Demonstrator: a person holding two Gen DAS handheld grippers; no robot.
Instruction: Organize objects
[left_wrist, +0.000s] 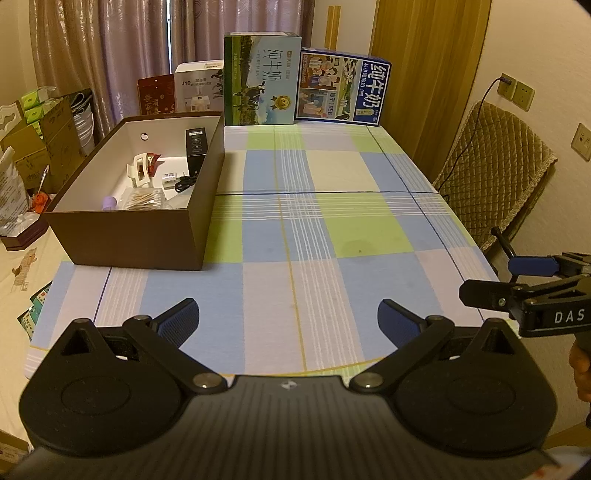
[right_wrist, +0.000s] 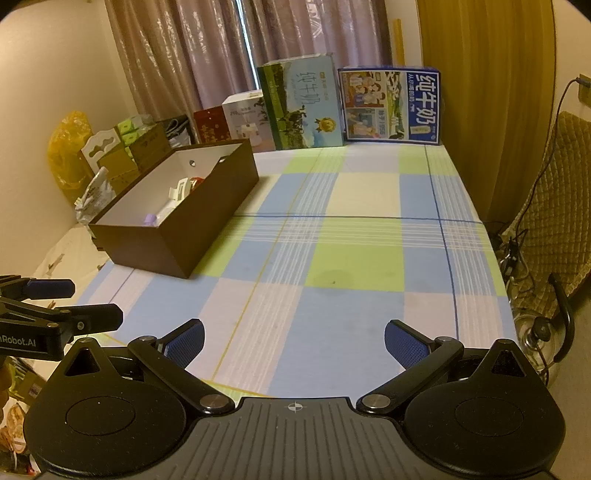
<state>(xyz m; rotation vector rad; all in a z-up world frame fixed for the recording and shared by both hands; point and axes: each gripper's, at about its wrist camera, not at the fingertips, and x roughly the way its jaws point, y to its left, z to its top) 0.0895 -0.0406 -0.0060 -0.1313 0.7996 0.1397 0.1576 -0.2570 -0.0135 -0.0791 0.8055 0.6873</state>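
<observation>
My left gripper (left_wrist: 288, 325) spread wide, empty; right gripper (right_wrist: 293, 343) likewise, empty. Both hover low over near edge of checked blue-green tablecloth (left_wrist: 332, 229), bare of loose items.

Judgement: sorting looks finished or nearly so. Best move: keep both clear, avoid nudging box.

Open brown cardboard box (left_wrist: 147, 236) at 10 o'clock holds white hair claw (left_wrist: 138, 171), black carton (left_wrist: 195, 147), cotton-swab pack (left_wrist: 144, 199), lilac cap (left_wrist: 109, 202), black cable (left_wrist: 184, 182).

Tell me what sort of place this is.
Most likely a room in a home: a table under a checked cloth, drawn curtains, a padded chair, and stacked milk cartons and household boxes.
</observation>
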